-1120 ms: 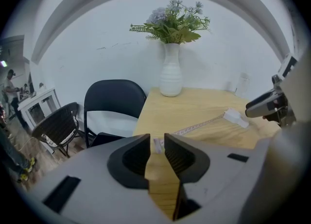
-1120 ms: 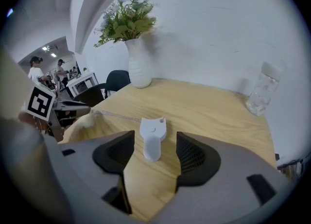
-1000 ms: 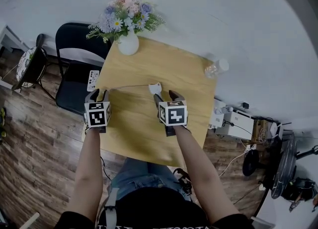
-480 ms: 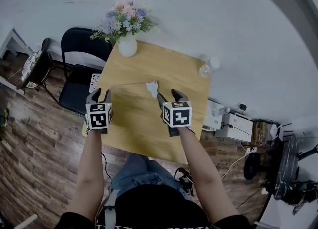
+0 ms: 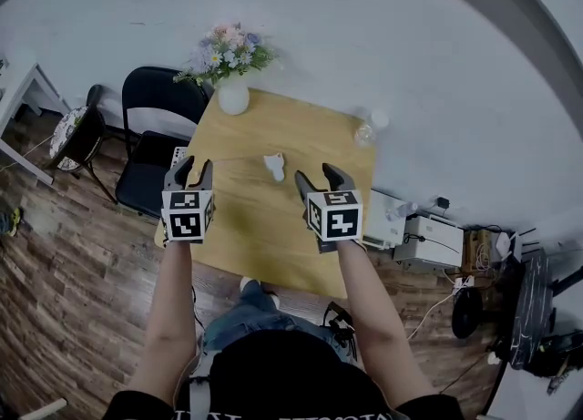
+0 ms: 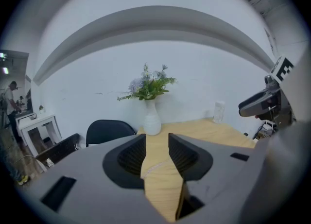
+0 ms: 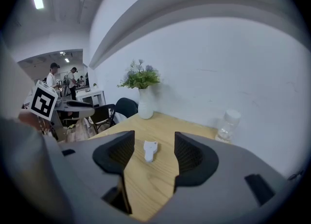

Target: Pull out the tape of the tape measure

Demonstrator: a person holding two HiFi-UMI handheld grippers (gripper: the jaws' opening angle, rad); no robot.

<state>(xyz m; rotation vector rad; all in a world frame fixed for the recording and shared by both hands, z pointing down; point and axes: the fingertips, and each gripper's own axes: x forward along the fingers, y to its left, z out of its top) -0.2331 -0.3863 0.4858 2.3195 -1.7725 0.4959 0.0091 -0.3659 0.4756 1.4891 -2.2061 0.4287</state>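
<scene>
The white tape measure (image 5: 274, 167) lies flat near the middle of the tabletop (image 5: 273, 231), a little towards the far edge. Its thin pale tape (image 5: 237, 159) is drawn out across the wood towards the left edge, and nothing is gripping either of them.

The right gripper (image 5: 321, 178) hangs over the near side of the tape measure without touching it. Its jaws are spread wide, and in the right gripper view the tape measure sits on the wood beyond the gap between them. The left gripper (image 5: 193, 170) is over the left edge of the tabletop, near the free end of the tape. Its jaws stand a narrow way apart and pinch nothing; a stretch of the tape shows on the table through the gap.

A white vase (image 5: 233, 97) of flowers stands at the far left corner and a clear bottle (image 5: 366, 132) at the far right corner. A black chair (image 5: 155, 131) stands just off the left edge.
</scene>
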